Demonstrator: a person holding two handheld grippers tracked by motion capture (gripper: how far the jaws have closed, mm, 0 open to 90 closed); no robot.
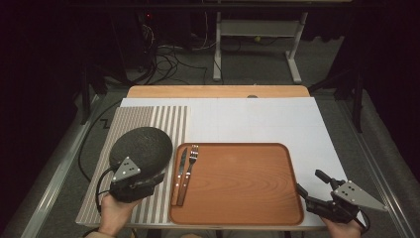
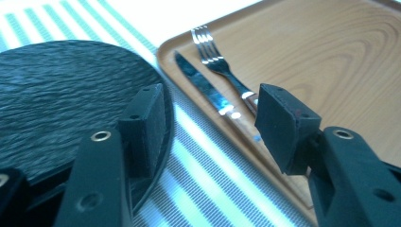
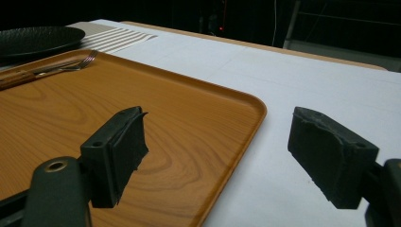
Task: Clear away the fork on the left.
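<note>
A round black plate [image 1: 141, 146] lies on a striped placemat [image 1: 148, 116] at the table's left. My left gripper [image 1: 157, 177] hovers at the plate's near right edge, open, with nothing between its pads. In the left gripper view its left pad [image 2: 146, 118] stands over the plate [image 2: 61, 94] rim and its right pad [image 2: 283, 127] over the tray's left edge. A knife [image 1: 179, 176] and a fork [image 1: 189, 168] with wooden handles lie side by side on the left of the wooden tray [image 1: 237, 198]. My right gripper [image 1: 311, 182] is open at the tray's near right corner, empty.
A white cover [image 1: 257, 119] spreads over the table behind and right of the tray. The wooden table edge [image 1: 218, 91] runs along the back. Beyond it on the floor stand a white table frame [image 1: 257, 29] and loose cables [image 1: 168, 59].
</note>
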